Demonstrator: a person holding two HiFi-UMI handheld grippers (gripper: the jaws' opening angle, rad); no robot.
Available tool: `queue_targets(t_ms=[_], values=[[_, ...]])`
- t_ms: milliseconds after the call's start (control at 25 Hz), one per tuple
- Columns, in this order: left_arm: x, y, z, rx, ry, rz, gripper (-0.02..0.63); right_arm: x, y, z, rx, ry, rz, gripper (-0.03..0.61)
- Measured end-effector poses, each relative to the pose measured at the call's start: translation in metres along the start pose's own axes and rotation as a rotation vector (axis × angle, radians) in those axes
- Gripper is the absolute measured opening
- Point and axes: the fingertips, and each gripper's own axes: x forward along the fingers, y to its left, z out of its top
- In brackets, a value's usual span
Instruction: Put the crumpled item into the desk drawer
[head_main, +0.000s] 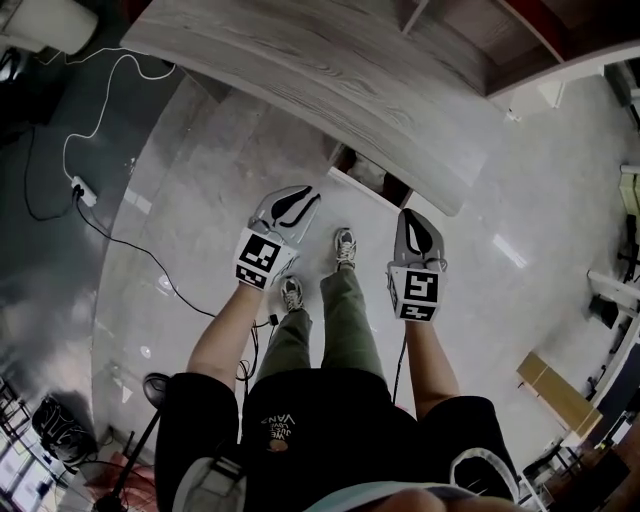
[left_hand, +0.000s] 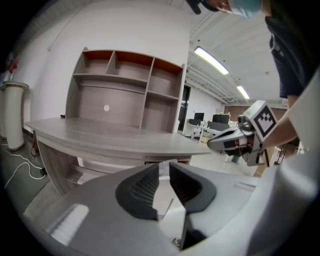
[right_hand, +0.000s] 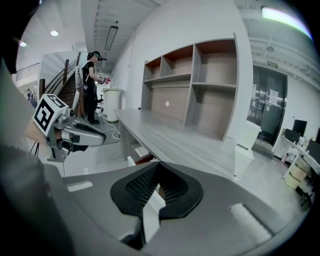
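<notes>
Person stood facing the curved desk, both grippers held short of the desk's near edge, above the floor. Drawer under that edge stood partly open, just beyond the two gripper tips. Left gripper: fingers apart by a narrow gap, nothing between them. Right gripper: fingers closed together at the tips, nothing held. Crumpled item not made out in any view; drawer's inside too dark to read.
</notes>
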Motion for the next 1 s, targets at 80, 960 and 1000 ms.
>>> queue_targets(t_ms=[80,960,1000], values=[[-0.010,-0.006,0.011,-0.003,-0.025,0.002,0.116,-0.009,0.000,0.006,0.013,-0.022,-0.011,0.003],[-0.125,-0.043,0.083,0.033,-0.144,0.067,0.054,-0.103,0.029,0.047,0.069,-0.149,0.002,0.003],[-0.130,-0.044,0.086,0.036,-0.146,0.070,0.054,-0.108,0.030,0.050,0.070,-0.161,0.003,0.002]])
